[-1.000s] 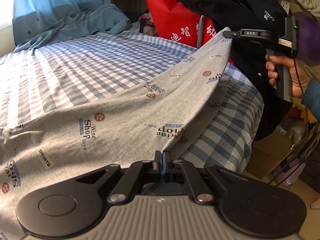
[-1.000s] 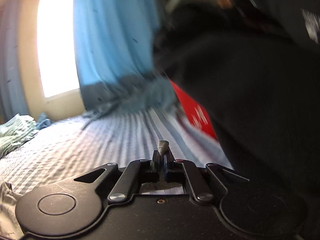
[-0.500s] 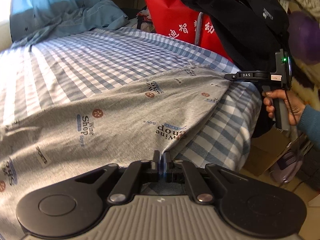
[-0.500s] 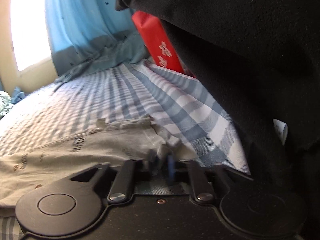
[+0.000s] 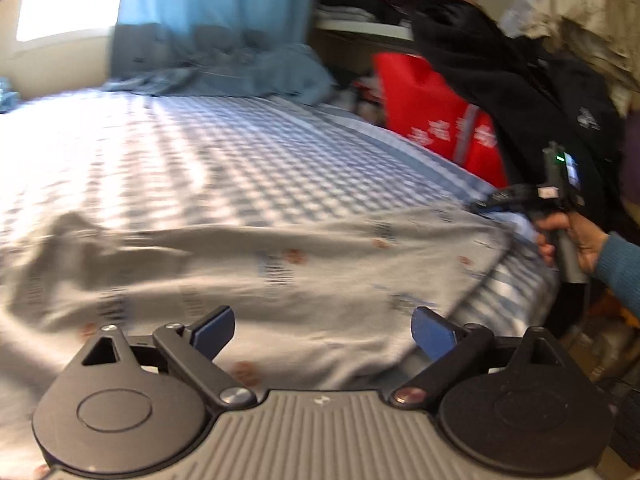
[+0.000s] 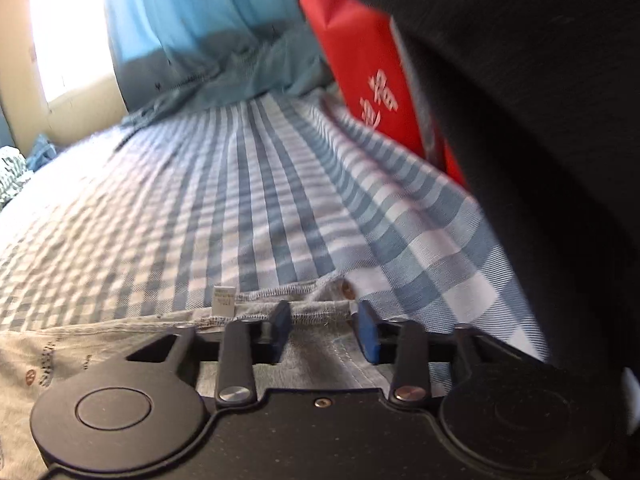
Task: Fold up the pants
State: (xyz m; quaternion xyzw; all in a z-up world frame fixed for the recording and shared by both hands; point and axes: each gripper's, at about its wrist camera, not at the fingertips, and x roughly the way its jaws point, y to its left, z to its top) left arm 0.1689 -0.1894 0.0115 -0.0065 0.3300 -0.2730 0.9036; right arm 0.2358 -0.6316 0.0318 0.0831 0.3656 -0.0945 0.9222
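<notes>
Grey printed pants (image 5: 280, 264) lie spread flat on the blue-checked bed sheet (image 5: 224, 160). My left gripper (image 5: 324, 328) hovers over their near edge, its jaws opening wide with nothing gripped between the blue pads (image 5: 212, 330). At the far right corner of the pants a hand (image 5: 560, 236) holds my right gripper (image 5: 492, 202). In the right wrist view the right gripper (image 6: 322, 320) rests at the stitched hem (image 6: 312, 314) beside a small white label (image 6: 224, 300). Its jaws are closing, still apart, with the hem between them and the pads not pressing on it.
A red bag (image 5: 432, 116) and dark hanging clothes (image 5: 520, 92) crowd the bed's far right side. A blue curtain (image 5: 208, 8) drapes onto the bed at the back by a bright window. The mattress edge (image 5: 516, 280) drops away at the right.
The left gripper let go of the pants and opened wide. The right gripper came down with its raised corner, laid it on the bed and parted its jaws. The pants now lie flat.
</notes>
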